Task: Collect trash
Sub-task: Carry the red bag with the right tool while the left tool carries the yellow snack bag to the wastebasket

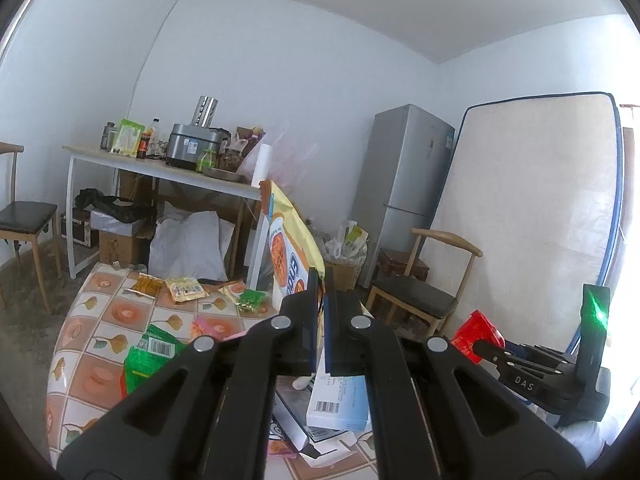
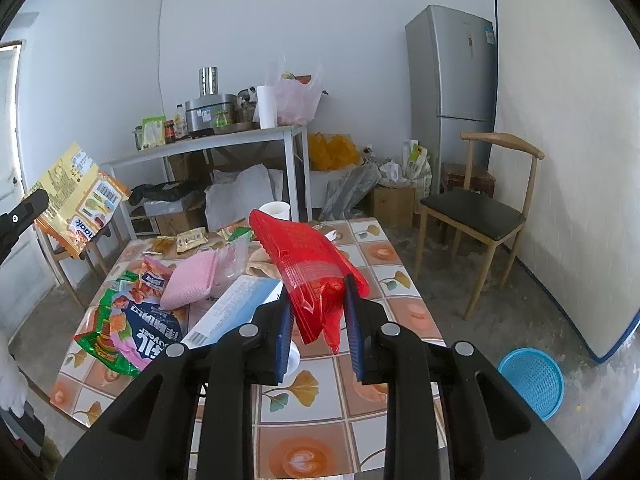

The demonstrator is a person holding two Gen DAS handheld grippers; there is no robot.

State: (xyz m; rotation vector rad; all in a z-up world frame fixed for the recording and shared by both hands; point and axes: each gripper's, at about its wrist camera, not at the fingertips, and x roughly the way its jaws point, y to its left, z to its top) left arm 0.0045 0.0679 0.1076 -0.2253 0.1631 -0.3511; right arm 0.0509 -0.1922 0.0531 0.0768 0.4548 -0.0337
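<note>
In the left wrist view my left gripper [image 1: 322,280] is shut on a yellow snack bag [image 1: 286,240] that stands upright above the table. The right wrist view shows that same bag [image 2: 76,196] hanging at the far left. My right gripper [image 2: 318,292] is shut on a crumpled red plastic wrapper [image 2: 308,256], lifted over the tile-patterned table [image 2: 400,320]. The left wrist view catches the wrapper [image 1: 476,332] too, at the lower right. On the table lie a green wrapper [image 2: 104,320], a pink pouch [image 2: 192,280], a white and blue box [image 2: 236,304] and several small packets [image 1: 184,288].
A blue basket [image 2: 532,376] sits on the floor right of the table. A wooden chair [image 2: 476,216] stands by a mattress [image 2: 568,140] and a fridge [image 2: 456,80]. Behind the table, a white side table [image 2: 224,142] carries kitchen items, with boxes and bags underneath.
</note>
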